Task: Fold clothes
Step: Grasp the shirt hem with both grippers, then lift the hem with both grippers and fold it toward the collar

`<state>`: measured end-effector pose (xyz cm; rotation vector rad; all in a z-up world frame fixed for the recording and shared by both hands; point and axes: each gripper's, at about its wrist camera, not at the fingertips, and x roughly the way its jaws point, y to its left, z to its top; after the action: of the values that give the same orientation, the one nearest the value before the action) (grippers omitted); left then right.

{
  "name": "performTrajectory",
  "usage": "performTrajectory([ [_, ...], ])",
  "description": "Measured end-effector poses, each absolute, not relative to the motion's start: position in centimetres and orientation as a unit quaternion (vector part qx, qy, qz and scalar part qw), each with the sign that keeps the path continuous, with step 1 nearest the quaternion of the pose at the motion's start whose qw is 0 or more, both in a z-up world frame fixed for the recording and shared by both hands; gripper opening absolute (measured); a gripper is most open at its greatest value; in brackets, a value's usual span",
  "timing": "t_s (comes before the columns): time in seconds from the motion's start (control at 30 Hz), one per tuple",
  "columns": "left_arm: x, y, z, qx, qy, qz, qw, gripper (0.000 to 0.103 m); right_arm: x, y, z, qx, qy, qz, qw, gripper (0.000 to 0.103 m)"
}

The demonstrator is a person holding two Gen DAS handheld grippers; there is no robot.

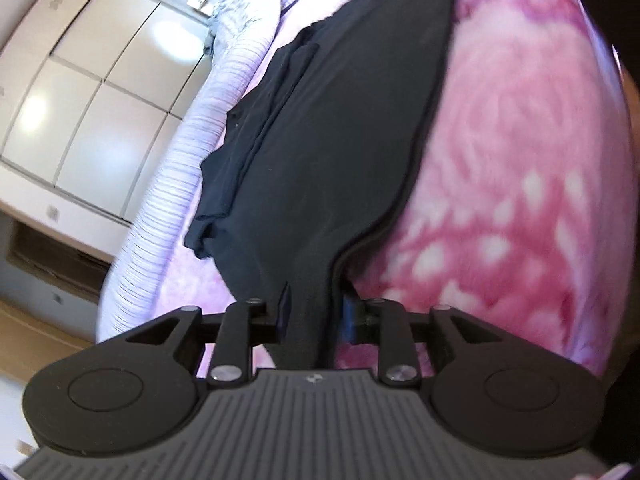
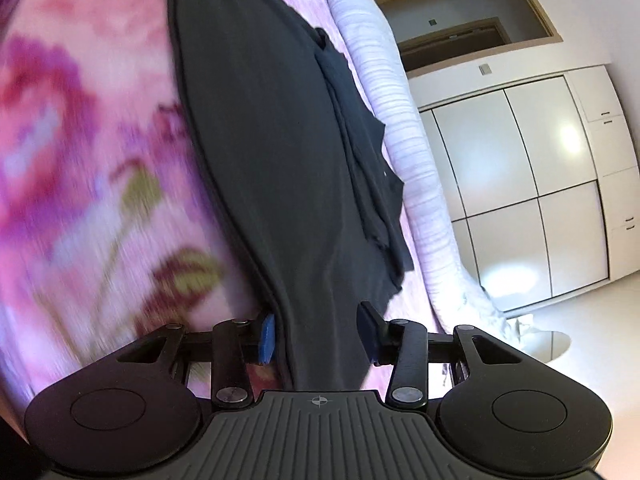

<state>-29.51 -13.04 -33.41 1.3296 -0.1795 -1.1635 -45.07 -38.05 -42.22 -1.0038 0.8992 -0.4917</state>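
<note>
Clearly, from the left wrist view, we have the left tongs [image 1: 312,314] clenched on a bunched edge of the black garment [image 1: 332,132], which stretches away from us over the pink floral blanket [image 1: 520,160] on the bed. The cloth is thin, matte knit, limp, with a stitched hem along its right edge and a loose flap, perhaps a sleeve, crumpled at its left. That flap could get trapped under the body in a fold, leaving a lump. Beyond it runs a ribbed white coverlet [image 1: 208,120].

From the right wrist view, our right tongs [image 2: 318,336] likewise grip the garment's edge between blue pads [image 2: 267,338], which stand wider apart around the bunch. We judge this hold looser; uneven pull between our two grips could skew the cloth or let the slippery knit slide free. The plush blanket may drag on it.
</note>
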Motion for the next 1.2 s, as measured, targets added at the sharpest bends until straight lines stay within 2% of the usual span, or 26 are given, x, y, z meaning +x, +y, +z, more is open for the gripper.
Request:
performTrajectory([
  [0.27, -28.6, -14.2, -34.7, 0.637, -0.13, -0.475, 0.593, 0.021, -46.1, -40.1, -42.7, -0.472, 0.427, -0.226, 0.737, 0.042],
  [0.37, -27.8, -14.5, -34.9, 0.645, -0.124, -0.479, 0.583, 0.011, -46.3, -40.9, -42.9, -0.474, 0.43, -0.225, 0.735, 0.039],
  [0.43, -27.5, -14.6, -35.0, 0.648, -0.12, -0.483, 0.576, 0.006, -46.2, -41.3, -43.1, -0.479, 0.435, -0.22, 0.73, 0.031],
  [0.57, -27.3, -14.5, -34.4, 0.648, -0.108, -0.496, 0.568, 0.004, -46.2, -41.8, -43.4, -0.481, 0.447, -0.21, 0.724, 0.019],
  [0.63, -27.1, -14.5, -34.1, 0.647, -0.101, -0.502, 0.565, 0.003, -46.2, -42.0, -43.5, -0.476, 0.457, -0.199, 0.725, 0.004],
  [0.9, -27.0, -13.6, -31.8, 0.64, -0.088, -0.52, 0.559, 0.002, -46.8, -41.9, -41.7, -0.454, 0.487, -0.182, 0.723, 0.002],
  [1.2, -27.6, -10.2, -27.1, 0.629, -0.091, -0.534, 0.557, 0.002, -49.1, -38.5, -36.7, -0.445, 0.479, -0.173, 0.736, 0.002],
])
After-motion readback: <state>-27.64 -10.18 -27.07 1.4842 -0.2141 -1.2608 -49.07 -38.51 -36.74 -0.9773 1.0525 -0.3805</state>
